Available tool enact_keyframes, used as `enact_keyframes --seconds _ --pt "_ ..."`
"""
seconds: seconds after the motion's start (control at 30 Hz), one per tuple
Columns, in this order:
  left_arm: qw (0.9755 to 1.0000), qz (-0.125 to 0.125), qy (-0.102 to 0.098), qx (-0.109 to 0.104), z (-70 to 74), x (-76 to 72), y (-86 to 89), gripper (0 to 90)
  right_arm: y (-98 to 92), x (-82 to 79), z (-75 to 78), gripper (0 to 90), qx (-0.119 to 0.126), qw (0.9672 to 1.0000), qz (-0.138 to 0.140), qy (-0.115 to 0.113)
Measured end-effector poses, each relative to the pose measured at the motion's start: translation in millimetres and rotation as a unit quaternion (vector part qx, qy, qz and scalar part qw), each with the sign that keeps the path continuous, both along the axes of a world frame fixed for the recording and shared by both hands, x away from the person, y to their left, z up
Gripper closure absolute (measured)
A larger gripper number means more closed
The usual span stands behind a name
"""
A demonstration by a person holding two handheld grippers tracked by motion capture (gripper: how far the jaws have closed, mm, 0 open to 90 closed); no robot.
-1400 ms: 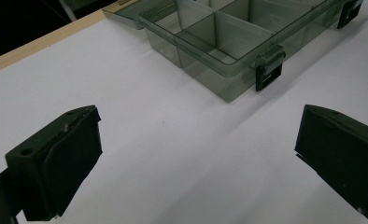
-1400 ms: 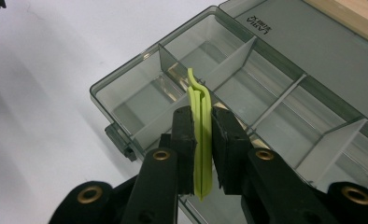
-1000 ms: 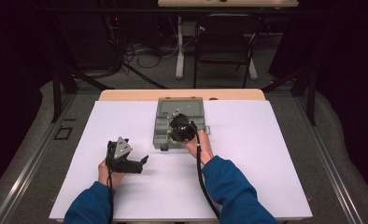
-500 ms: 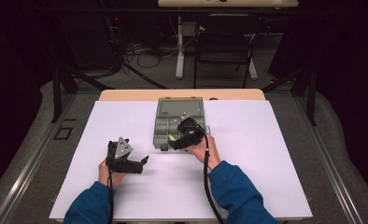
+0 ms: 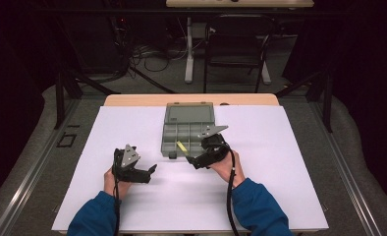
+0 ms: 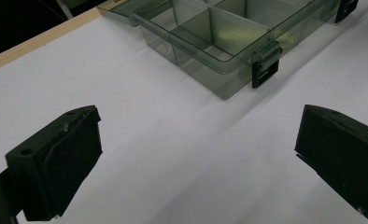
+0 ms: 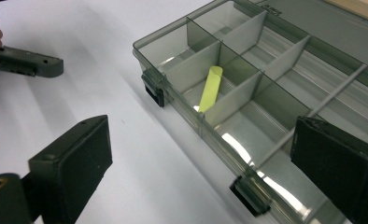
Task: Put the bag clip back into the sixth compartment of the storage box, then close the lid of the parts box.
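Right gripper withdrew, jaws opening, beside organizer box

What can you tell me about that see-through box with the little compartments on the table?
The compartment box looks like smoky grey clear plastic, split by thin dividers into small cells. Its lid lies open and flat on the far side, and two dark latches sit on the near wall. It rests on the white table cover. A yellow-green strip leans in one near-row cell, tilted against a divider. Nothing grips the box.
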State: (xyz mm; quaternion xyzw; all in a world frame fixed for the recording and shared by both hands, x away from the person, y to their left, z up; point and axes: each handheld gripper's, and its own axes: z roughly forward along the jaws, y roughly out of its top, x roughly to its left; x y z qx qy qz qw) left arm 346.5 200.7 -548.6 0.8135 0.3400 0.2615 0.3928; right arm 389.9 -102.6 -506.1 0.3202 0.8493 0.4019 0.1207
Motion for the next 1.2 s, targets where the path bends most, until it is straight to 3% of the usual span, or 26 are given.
enact_keyframes --seconds 0.17,0.53,0.97,1.2 --pt "1.0000 -0.001 -0.001 0.001 -0.2 0.0 -0.7 0.1 -11.0 -8.0 -2.8 0.0 -0.006 1.0000 0.000 -0.008" --pt "1.0000 -0.001 -0.001 0.000 0.4 -0.5 0.0 0.1 -28.9 -23.6 -6.1 0.0 0.013 0.9993 -0.007 -0.035" --pt "1.0000 -0.001 -0.003 0.002 0.6 -1.0 0.5 0.1 -39.5 -35.7 -14.7 0.0 0.015 0.9990 0.003 -0.043" --pt "1.0000 -0.004 0.000 0.004 0.7 -1.0 -0.6 0.1 -49.2 -43.4 -13.5 0.0 0.014 0.9975 0.003 -0.070"
